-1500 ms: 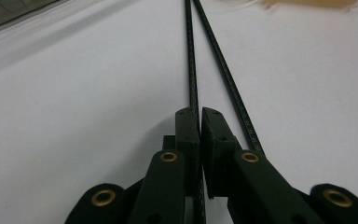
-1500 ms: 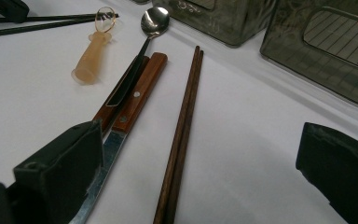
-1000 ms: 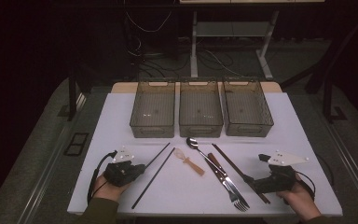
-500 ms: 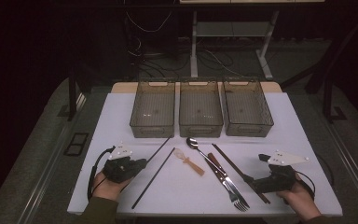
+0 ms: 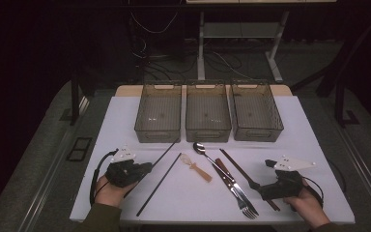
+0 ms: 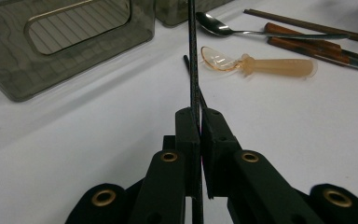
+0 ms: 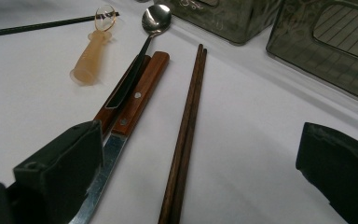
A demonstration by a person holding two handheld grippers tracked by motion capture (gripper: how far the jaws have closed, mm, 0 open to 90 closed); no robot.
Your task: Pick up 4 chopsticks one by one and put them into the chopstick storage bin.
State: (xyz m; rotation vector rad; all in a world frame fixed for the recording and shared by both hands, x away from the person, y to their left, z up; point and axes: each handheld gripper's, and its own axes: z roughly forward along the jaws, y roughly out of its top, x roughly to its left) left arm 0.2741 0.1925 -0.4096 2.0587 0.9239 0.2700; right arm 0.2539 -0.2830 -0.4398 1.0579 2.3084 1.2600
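My left gripper (image 5: 146, 168) sits at the table's front left, shut on a thin black chopstick (image 5: 166, 151) that points toward the left bin (image 5: 158, 131). In the left gripper view the jaws (image 6: 199, 119) clamp this chopstick (image 6: 193, 56) upright between them. A second black chopstick (image 5: 158, 185) lies diagonally on the white table beside it. My right gripper (image 5: 260, 187) rests open at the front right. Its jaws (image 7: 200, 158) straddle a pair of brown chopsticks (image 7: 186, 121) without touching them.
Three grey see-through bins (image 5: 208, 113) stand in a row at the back. A metal spoon (image 5: 201, 148), a pale orange plastic spoon (image 5: 199, 169) and a wooden-handled knife and fork (image 5: 233, 182) lie mid-table. The brown chopsticks (image 5: 241, 167) lie to their right.
My left gripper has shifted slightly, still holding the black chopstick. The right gripper has stayed where it was.
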